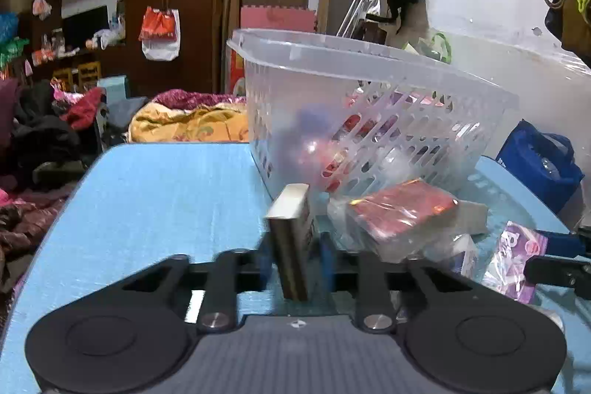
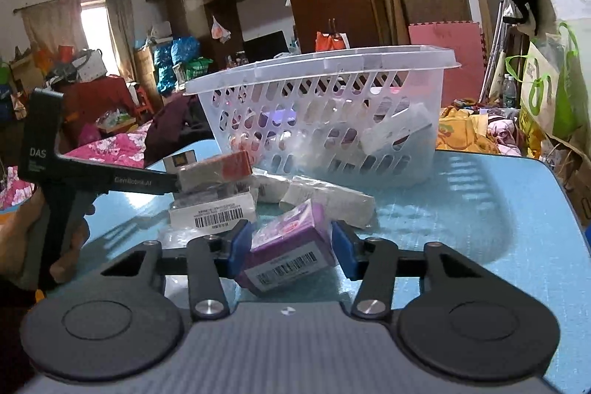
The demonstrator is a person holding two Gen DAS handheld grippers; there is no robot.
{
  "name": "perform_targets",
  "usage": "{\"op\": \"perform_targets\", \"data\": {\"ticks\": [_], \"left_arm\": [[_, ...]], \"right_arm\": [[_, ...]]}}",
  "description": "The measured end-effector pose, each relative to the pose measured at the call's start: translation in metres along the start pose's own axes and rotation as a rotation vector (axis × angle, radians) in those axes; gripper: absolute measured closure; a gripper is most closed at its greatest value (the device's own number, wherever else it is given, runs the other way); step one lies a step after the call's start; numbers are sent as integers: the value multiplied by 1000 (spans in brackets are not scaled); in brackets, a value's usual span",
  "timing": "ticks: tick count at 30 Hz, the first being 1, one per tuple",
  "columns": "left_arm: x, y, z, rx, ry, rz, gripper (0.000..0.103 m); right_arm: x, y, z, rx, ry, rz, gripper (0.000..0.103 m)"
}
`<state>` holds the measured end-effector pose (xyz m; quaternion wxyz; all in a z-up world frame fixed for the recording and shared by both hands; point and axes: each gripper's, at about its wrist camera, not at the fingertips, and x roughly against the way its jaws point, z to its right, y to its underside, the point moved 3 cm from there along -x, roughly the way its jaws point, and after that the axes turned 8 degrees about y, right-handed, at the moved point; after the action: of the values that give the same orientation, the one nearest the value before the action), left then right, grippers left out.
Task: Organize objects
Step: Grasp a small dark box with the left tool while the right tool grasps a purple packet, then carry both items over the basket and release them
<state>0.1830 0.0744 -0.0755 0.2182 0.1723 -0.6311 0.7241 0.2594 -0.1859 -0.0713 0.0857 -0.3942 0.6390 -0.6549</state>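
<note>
A clear plastic basket (image 1: 369, 106) stands on the blue table (image 1: 155, 194) and holds several small items. My left gripper (image 1: 295, 264) is shut on a slim upright box (image 1: 290, 239) with a gold edge, just in front of the basket. A red wrapped box (image 1: 402, 209) lies to its right. In the right wrist view my right gripper (image 2: 291, 250) has its blue pads on both sides of a purple box (image 2: 288, 250) with a barcode; it looks shut on it. The basket (image 2: 325, 113) stands behind. The left gripper (image 2: 162, 181) shows at the left, by a box.
White boxes and packets (image 2: 325, 202) lie scattered on the table (image 2: 498, 209) in front of the basket. A blue bag (image 1: 539, 161) sits at the table's right edge. Bedding, clothes and cupboards fill the room behind.
</note>
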Motion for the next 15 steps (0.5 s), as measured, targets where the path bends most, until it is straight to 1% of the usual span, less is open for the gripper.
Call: {"op": "perform_targets", "data": {"ticks": [3,6,8,10,12,15], "left_arm": [[5,1,-3,19,14,29,85],[9,0,-3,19,23,59,85],[14,-1,-3,15,29,87,85],[19,-1,-3,15,50,112,84],[21,0,-3,14,58,119,84],[20,-2,-4,25,62,118,84]], "right_arm": [[5,0,2,-9,4,33,52],[8,0,6,-36,-12,63,52],[14,0,8,-51,-26,104,52],[20,1,10,-64,-25,148,52],[23,0,11,-67,-15,171,52],[22,-1,14,-79,-15,174,52]]}}
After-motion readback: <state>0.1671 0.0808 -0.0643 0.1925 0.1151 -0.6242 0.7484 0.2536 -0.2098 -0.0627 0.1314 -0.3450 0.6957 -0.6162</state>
